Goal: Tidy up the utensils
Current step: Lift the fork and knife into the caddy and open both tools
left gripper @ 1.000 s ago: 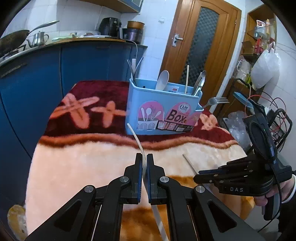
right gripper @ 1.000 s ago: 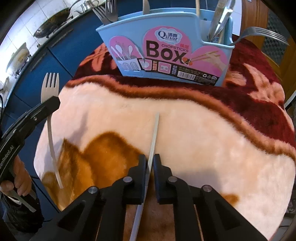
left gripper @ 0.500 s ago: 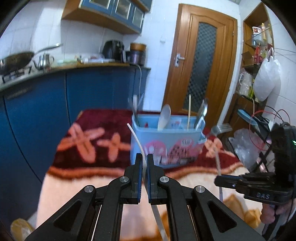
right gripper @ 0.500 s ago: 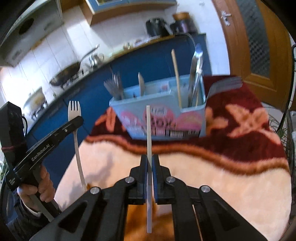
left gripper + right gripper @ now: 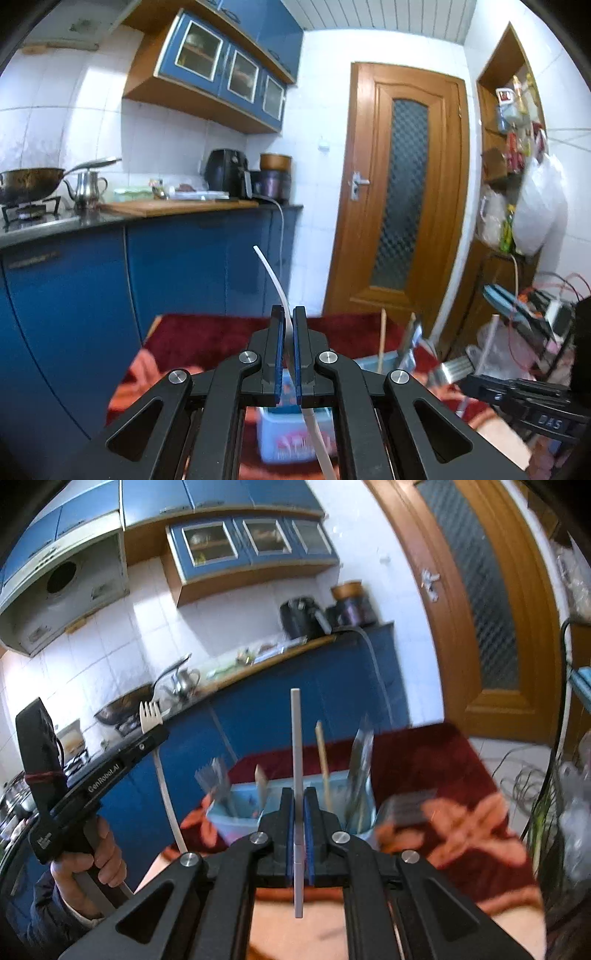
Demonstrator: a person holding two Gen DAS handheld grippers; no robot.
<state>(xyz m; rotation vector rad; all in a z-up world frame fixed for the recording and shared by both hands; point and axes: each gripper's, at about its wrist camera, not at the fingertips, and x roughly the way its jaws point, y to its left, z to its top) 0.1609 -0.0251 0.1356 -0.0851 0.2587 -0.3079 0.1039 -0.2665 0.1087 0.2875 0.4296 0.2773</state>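
My left gripper point(image 5: 289, 314) is shut on the handle of a white plastic fork point(image 5: 271, 275), seen edge-on here. In the right wrist view the same left gripper point(image 5: 153, 734) shows the fork's tines point(image 5: 150, 714) sticking up above it. My right gripper point(image 5: 297, 794) is shut on a pale straight chopstick point(image 5: 296, 738) held upright. The light blue utensil box point(image 5: 240, 814) stands on the blanket below and beyond both grippers, holding forks, a wooden chopstick point(image 5: 322, 760) and metal spoons point(image 5: 360, 753). In the left wrist view the box point(image 5: 280, 439) shows through the fingers.
A plush red and cream blanket point(image 5: 443, 775) covers the table. Blue cabinets point(image 5: 166, 266) and a countertop with a wok point(image 5: 29, 181), kettle and appliances stand behind. A wooden door point(image 5: 399, 192) is at the back right, with shelves, bags and wires point(image 5: 535, 302) beside it.
Both grippers have risen and tipped upward, carrying the fork and the chopstick off the blanket. The box has dropped low in both views and more of the kitchen wall shows.
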